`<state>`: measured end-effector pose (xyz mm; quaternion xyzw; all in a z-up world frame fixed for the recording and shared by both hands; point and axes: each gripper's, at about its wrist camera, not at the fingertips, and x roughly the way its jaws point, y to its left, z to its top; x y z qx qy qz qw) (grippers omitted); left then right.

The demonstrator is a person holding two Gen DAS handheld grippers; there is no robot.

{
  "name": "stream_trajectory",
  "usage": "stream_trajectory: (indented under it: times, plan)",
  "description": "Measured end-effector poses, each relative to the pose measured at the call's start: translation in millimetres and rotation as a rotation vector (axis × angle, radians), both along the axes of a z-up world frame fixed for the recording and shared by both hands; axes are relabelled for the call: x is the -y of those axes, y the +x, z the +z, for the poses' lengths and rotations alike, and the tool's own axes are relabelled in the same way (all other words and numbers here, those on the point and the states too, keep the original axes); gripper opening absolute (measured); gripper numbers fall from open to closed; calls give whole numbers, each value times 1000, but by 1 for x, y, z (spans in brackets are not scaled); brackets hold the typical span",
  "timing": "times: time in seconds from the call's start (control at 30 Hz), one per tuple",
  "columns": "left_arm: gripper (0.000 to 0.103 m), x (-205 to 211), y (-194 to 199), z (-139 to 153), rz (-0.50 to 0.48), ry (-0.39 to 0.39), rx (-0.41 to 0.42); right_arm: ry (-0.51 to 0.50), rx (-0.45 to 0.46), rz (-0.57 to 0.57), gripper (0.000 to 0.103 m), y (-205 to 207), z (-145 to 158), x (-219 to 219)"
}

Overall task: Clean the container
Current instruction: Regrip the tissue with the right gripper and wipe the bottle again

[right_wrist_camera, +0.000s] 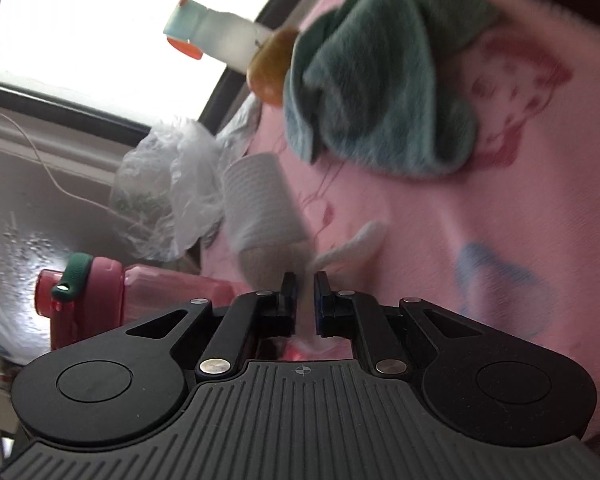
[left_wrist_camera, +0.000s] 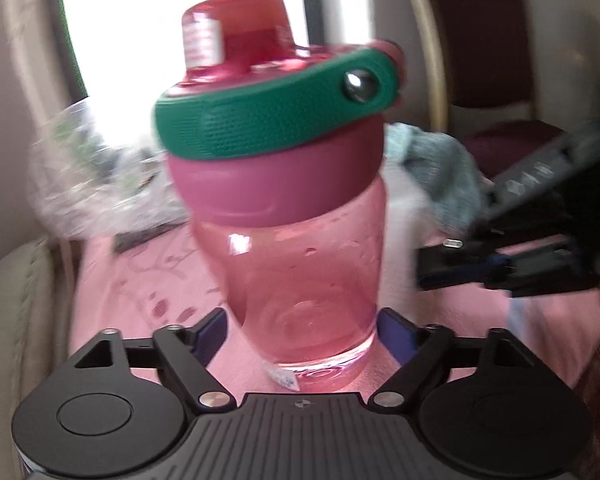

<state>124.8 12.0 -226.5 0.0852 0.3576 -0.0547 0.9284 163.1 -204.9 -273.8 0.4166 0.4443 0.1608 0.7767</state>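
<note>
A translucent pink bottle [left_wrist_camera: 300, 280] is seen mid-frame, topped by a mauve lid [left_wrist_camera: 276, 184] and a green textured strap [left_wrist_camera: 276, 120]. At upper right, a teal towel [right_wrist_camera: 380, 92] is laid on a pink cloth [right_wrist_camera: 480, 220] (printed with red and blue figures).

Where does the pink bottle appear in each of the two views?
Left wrist: the bottle fills the centre, upright but tilted, its base between the left gripper's fingers.
Right wrist: the bottle is at lower left, seen sideways, partly behind the right gripper.
Shared landmark: the teal cloth on the pink tablecloth.
</note>
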Motion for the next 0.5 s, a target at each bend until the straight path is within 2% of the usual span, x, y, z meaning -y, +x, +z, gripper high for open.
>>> stream_trajectory:
  times: [0.1,0.17,0.23,0.27,0.3,0.4,0.5]
  plan:
    - [88,5,0,2,100,-48,-13,-59,22,-53,18,-1,4,11]
    - [88,11,-1,5,108,-49,6,-65,58,-78,30,-4,10,18]
    - [87,17,-1,6,93,-14,39,-43,116,-49,50,-4,15,20]
    - [86,20,0,6,83,6,48,-25,143,-28,54,-3,17,19]
    - [79,21,2,5,84,21,51,-8,162,-15,59,-3,19,18]
    - [74,19,4,4,75,22,58,-2,196,-3,61,1,25,9]
    - [74,15,1,3,-3,44,79,-33,216,9,61,10,29,-3]
